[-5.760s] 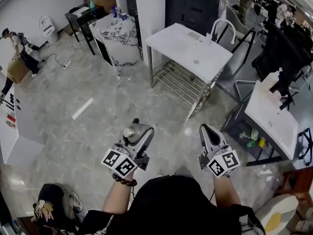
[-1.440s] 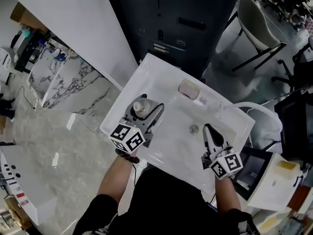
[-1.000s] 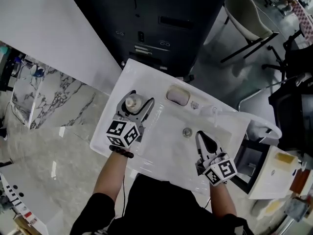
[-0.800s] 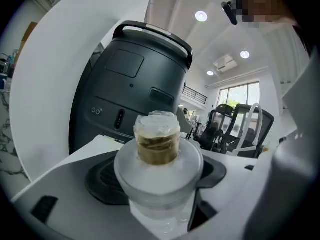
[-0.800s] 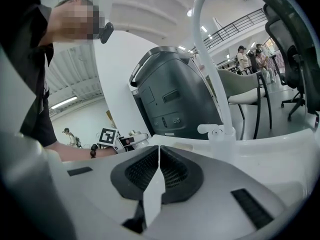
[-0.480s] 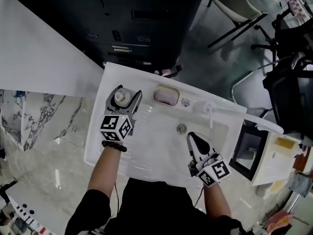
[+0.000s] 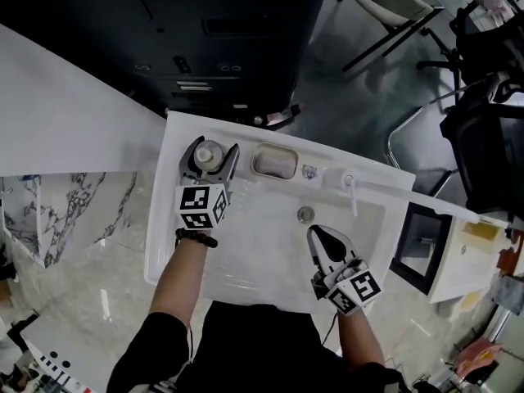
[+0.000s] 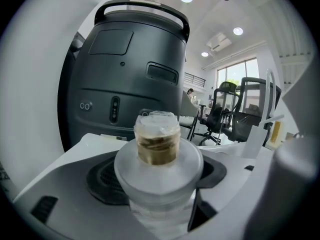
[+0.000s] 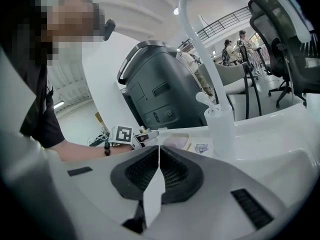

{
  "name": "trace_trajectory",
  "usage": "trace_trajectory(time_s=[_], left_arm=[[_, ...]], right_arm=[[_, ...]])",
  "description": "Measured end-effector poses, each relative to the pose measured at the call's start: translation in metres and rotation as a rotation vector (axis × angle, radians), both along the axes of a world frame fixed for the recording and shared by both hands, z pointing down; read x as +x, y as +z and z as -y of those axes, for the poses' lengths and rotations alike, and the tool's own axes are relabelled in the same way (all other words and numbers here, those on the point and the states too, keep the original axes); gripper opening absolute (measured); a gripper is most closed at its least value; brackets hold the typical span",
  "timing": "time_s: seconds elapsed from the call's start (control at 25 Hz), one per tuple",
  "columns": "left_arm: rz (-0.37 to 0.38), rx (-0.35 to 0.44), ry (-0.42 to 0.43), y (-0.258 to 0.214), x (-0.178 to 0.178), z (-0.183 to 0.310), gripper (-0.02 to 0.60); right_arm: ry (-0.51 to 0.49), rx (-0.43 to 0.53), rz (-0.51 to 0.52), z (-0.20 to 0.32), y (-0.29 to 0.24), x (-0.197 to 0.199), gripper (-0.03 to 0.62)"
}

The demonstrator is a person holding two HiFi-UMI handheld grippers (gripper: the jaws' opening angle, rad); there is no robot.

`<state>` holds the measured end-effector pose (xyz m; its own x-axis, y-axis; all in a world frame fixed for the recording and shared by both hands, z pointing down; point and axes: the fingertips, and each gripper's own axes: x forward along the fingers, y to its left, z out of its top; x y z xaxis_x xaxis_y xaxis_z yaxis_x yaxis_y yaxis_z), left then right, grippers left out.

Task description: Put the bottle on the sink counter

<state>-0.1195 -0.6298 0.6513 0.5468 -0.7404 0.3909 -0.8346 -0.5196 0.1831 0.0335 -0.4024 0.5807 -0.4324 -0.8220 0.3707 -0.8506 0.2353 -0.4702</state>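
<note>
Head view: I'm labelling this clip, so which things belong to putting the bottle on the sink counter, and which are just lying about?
In the job:
bottle, gripped by the left gripper
sink counter

Lying about:
soap dish
faucet
drain
right gripper, shut and empty

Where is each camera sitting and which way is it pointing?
Head view: on the person's head, looking steeply down on the sink counter; both forearms, left gripper and right gripper show.
Left gripper view: on the left gripper, looking along its jaws, closed on the bottle, toward a dark machine.
Right gripper view: on the right gripper, looking over its shut jaws toward the faucet; the person's left forearm shows.
Shared: both gripper views see the dark machine.
</note>
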Motion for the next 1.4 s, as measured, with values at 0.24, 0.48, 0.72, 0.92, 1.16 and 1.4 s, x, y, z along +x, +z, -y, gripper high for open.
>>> trace_trajectory(time_s=[0.24,0.48,0.72,0.92,1.16,1.4], left_arm=[[0.042,0.038,-0.007,0.000,0.000,0.014,0.351],[0.070,0.063,-0.002,0.001,0.003,0.017,0.351],[0.163,0.106,0.007,0.006,0.009,0.014,0.353],[0.155,0.087,0.002,0.007,0.009,0.015,0.354],[0.094,0.048,0.079,0.006,0.012,0.008,0.428],[0.062,0.041,0.016,-0.007,-0.008,-0.017,0.434]], right_arm=[[0.019,-0.016,0.001,0.002,0.005,0.005,0.032],[0.024,-0.031,0.017,0.010,0.009,0.002,0.032],[-0.007,-0.028,0.018,0.014,0.009,-0.006,0.032],[-0.029,-0.029,0.014,0.008,0.008,-0.010,0.032],[-0.058,0.009,0.007,0.002,-0.001,-0.013,0.032],[-0.072,0.041,0.016,-0.009,-0.007,-0.006,0.032]])
